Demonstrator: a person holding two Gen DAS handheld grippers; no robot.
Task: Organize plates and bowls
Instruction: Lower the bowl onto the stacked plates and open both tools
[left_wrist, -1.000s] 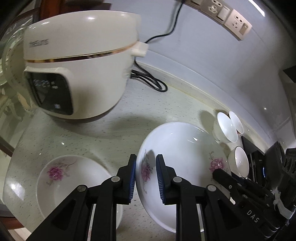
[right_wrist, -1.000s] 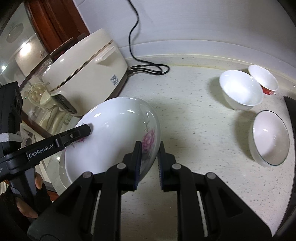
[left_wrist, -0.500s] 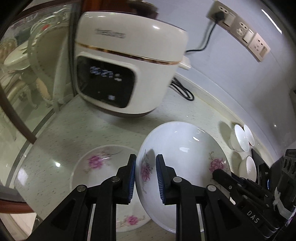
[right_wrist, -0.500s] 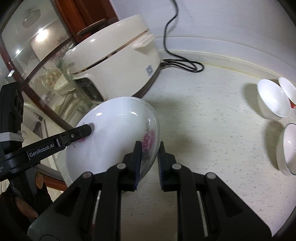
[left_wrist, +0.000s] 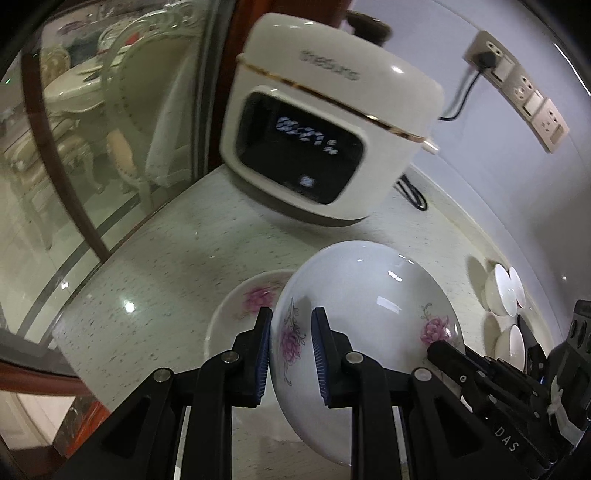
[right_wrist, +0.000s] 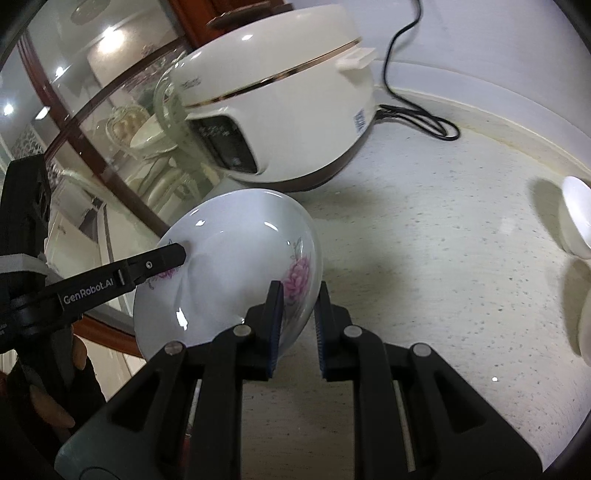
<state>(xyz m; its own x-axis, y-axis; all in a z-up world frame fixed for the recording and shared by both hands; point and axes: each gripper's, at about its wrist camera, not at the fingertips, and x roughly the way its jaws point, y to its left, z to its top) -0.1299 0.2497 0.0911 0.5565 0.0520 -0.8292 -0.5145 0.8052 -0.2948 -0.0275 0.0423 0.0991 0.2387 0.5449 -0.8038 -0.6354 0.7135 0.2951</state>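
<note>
1 plate (left_wrist: 362, 314) hangs gripped at opposite rims by left gripper (left_wrist: 290, 354) and right gripper (right_wrist: 297, 325), unstacked above another plate (left_wrist: 240, 310) at 9 o'clock; 3 bowls (left_wrist: 504, 295) wait on the bench (right_wrist: 424, 258).

A white flowered plate (left_wrist: 369, 314) is held above the speckled stone counter (left_wrist: 166, 258), the left gripper (left_wrist: 288, 354) clamped on its left rim and the right gripper (right_wrist: 298, 325) on its opposite rim. Partly beneath it, on the counter, lies a second flowered plate (left_wrist: 240, 310). Behind both stands a cream rice cooker (left_wrist: 325, 122); its black cord (right_wrist: 417, 118) trails rightward along the wall. Three small white bowls (left_wrist: 504, 295) sit far right, near the wall.
</note>
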